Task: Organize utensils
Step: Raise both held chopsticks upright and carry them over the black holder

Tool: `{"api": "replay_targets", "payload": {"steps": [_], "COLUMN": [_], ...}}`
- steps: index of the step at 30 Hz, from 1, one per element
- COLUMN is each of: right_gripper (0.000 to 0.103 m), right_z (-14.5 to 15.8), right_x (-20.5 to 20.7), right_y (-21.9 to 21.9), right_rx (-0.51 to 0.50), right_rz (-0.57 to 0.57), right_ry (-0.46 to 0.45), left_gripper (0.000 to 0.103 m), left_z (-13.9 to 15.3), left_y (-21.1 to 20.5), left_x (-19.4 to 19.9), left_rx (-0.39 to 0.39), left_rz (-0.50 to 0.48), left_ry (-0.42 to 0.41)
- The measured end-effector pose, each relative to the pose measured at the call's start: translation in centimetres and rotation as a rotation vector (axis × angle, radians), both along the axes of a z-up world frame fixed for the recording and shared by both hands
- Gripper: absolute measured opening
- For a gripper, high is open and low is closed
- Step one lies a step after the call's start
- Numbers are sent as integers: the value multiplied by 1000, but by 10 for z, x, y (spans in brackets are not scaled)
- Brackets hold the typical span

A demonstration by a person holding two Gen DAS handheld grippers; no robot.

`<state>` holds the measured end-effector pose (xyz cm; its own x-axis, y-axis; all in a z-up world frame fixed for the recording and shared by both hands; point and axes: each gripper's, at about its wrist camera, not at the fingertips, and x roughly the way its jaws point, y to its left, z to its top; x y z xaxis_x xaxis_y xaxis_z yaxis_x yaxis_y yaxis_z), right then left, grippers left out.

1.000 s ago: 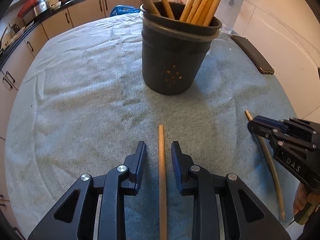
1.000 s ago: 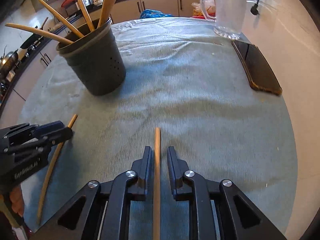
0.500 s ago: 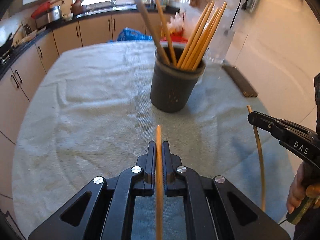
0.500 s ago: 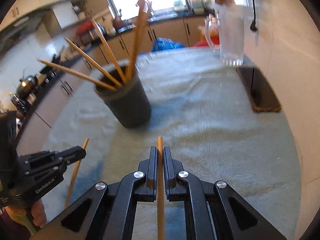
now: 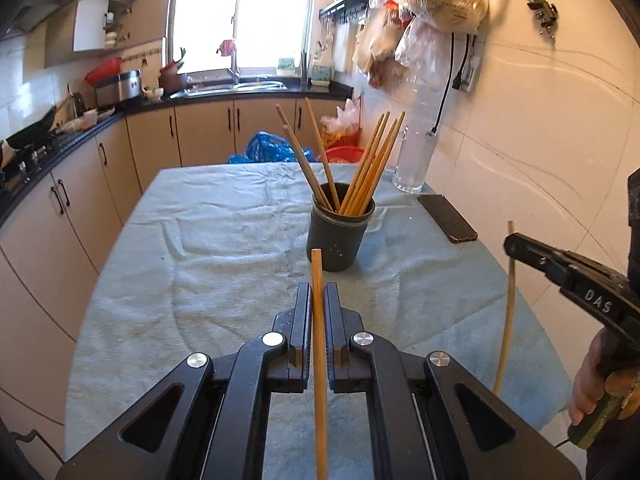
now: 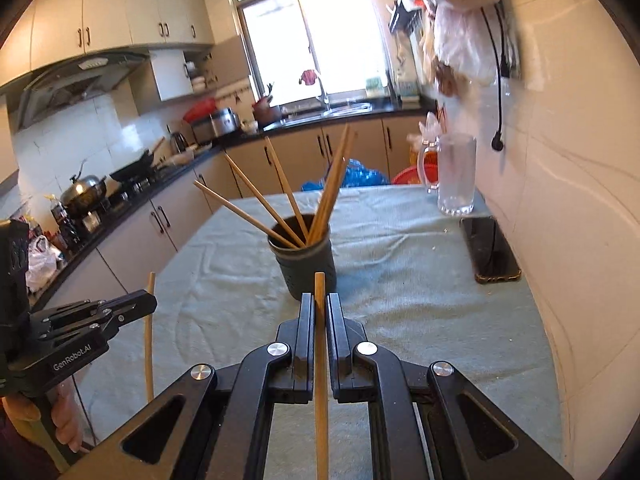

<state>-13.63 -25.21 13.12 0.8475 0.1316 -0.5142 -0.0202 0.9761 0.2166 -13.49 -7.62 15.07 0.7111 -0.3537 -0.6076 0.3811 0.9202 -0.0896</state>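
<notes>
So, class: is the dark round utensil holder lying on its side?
No, the dark round utensil holder stands upright on the towel, chopsticks sticking up.

Daylight pours through the window (image 5: pixel 244 20), blown out to white glare, leaving the room warm and bright, edges bowed and dark-cornered, hanging bags (image 6: pixel 452 20) blurred in the right wrist view.

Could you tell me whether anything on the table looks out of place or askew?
Nothing stands out: the dark holder stands upright with its chopsticks fanned loosely, and the phone lies flat by the wall.
</notes>
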Motion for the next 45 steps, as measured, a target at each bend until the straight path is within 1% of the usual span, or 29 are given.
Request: {"api": "replay_targets", "payload": {"steps": [4,8,11,21,31,37,45], "right_gripper": [6,6,6,6,6,6,6], "right_z": [11,23,28,38,50,55,65], "right_x": [-18,-35,-40,-49,-58,-56,-48], "right_y": [6,13,16,13,14,13,11], "right_rx": [-19,-38,-44,-44,-56,-49,-43], "right_rz": [-6,-9,-8,-15,-32,-37,-38], "right_ry": [-39,-76,-93,-122,-151,-155,-163], "left_gripper": [5,5,5,5,5,5,5], "left_z": [6,9,12,24,28,33,49], "left_y": [5,9,9,7,6,7,2], "left_x": [-10,-16,-20,-29,-30,-28,-23], "left_rx": [5,-6,-4,7,25,24,21], "left_rz": [9,16,14,20,29,29,17], "left_ry": [-20,-19,-27,-48,-51,-61,-82]}}
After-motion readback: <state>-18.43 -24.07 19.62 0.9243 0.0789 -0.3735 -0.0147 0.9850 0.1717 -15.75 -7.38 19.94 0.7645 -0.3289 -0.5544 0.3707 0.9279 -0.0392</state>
